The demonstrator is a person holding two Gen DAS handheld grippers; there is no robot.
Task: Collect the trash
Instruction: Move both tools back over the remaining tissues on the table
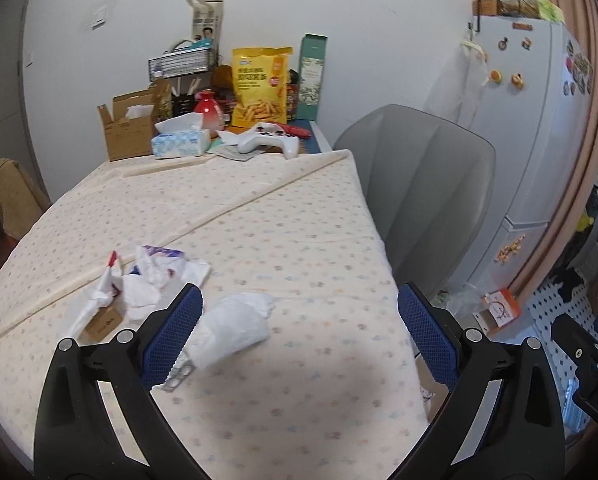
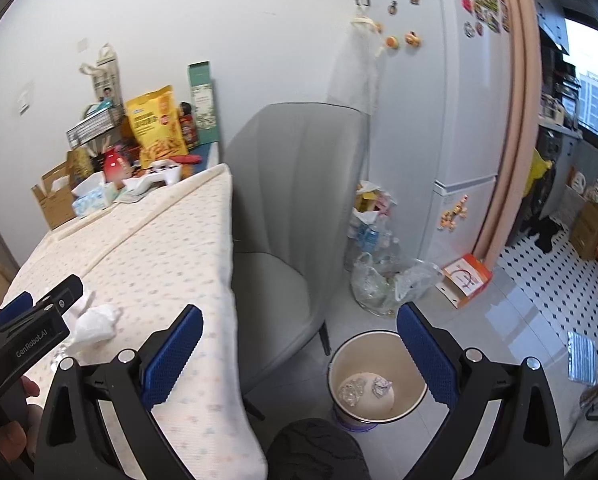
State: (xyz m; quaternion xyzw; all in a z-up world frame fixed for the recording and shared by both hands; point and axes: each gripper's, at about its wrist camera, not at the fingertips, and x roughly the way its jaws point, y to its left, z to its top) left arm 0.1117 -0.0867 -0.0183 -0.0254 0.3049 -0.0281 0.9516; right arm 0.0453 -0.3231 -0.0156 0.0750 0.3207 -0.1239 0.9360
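Note:
A crumpled white tissue lies on the dotted tablecloth, just right of my left gripper's left finger; it also shows in the right wrist view. A heap of white wrappers and torn packets lies further left, with a small brown card and a foil blister strip near the left finger. My left gripper is open and empty above the table's near end. My right gripper is open and empty, above the floor by a round bin that holds two crumpled foil pieces.
A grey chair stands between the table and the bin. The table's far end holds a tissue box, a cardboard box, a yellow snack bag and a white game controller. A fridge and bags of bottles stand right.

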